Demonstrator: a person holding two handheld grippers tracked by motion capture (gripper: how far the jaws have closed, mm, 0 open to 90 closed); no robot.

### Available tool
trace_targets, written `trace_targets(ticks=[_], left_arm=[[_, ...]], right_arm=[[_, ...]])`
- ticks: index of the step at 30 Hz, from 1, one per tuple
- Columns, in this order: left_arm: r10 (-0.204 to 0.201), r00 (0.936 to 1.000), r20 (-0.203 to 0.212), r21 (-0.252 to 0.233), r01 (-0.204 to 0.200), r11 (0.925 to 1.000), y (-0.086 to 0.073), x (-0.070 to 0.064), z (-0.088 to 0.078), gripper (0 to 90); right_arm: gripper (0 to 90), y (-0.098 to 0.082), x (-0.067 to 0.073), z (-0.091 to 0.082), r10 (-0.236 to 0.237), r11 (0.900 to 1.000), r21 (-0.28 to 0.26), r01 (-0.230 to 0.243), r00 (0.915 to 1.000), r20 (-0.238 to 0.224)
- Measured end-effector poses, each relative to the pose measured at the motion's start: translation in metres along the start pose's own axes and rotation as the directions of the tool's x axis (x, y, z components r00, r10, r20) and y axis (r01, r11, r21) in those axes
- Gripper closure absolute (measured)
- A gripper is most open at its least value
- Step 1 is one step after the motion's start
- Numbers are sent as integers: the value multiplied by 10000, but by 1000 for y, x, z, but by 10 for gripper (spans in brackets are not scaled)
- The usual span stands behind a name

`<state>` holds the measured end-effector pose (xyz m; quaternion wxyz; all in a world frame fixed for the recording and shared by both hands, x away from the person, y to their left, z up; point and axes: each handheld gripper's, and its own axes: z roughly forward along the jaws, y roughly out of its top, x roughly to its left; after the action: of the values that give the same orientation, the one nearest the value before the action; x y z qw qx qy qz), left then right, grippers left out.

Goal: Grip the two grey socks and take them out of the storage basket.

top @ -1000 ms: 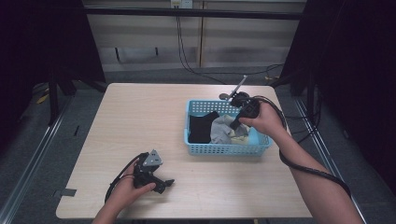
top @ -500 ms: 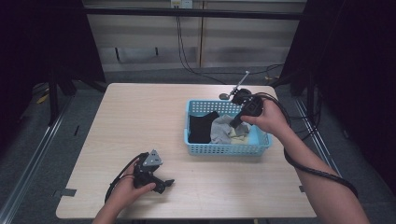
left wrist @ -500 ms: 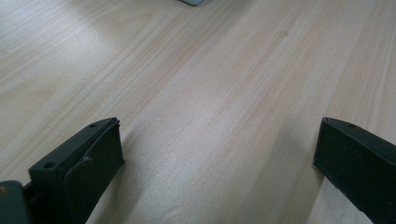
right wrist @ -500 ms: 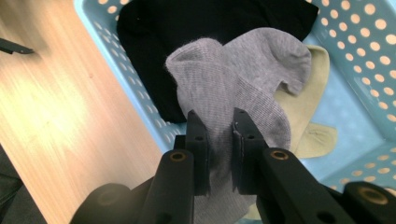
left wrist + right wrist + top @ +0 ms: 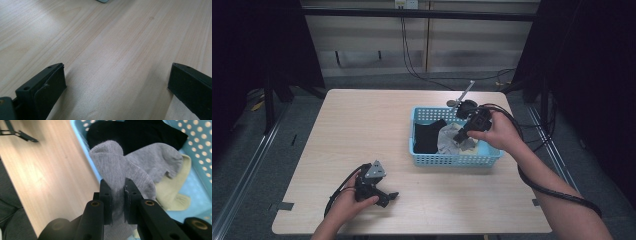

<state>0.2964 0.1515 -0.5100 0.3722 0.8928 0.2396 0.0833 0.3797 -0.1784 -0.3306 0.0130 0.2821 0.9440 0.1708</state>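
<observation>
Grey sock [image 5: 117, 177] pinched, right hand-held gripper [image 5: 117, 202]

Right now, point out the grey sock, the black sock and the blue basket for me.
grey sock [image 5: 117, 170]: right gripper view, on the raised fold above the jaws.
black sock [image 5: 428, 137]: high view, middle of the dark cloth.
blue basket [image 5: 457, 160]: high view, on its near wall.

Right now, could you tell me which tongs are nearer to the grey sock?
Right. The right tongs are clamped on the grey sock over the blue basket; the left tongs sit open on the table, well away from it.
</observation>
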Motion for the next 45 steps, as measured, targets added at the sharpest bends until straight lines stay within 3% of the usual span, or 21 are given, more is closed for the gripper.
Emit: trace_targets(ticks=[14,25,32,45], left_arm=[[89,10000,10,87,-89,9999,0,1,-1,6],[98,10000,12,96,-98,9999,0,1,-1,6],[96,10000,11,89,-97,9999,0,1,-1,6],[94,10000,10,87,-94,9999,0,1,-1,6]], right_arm=[[798,-7,36,9,-707,9975,-136,700,9958,-581],[797,-12,52,22,-985,9949,-304,960,9905,-956],[797,-16,64,35,-1417,9898,-277,1394,9829,-1175],[794,-20,68,59,-1227,9921,-437,1178,9829,-1375]])
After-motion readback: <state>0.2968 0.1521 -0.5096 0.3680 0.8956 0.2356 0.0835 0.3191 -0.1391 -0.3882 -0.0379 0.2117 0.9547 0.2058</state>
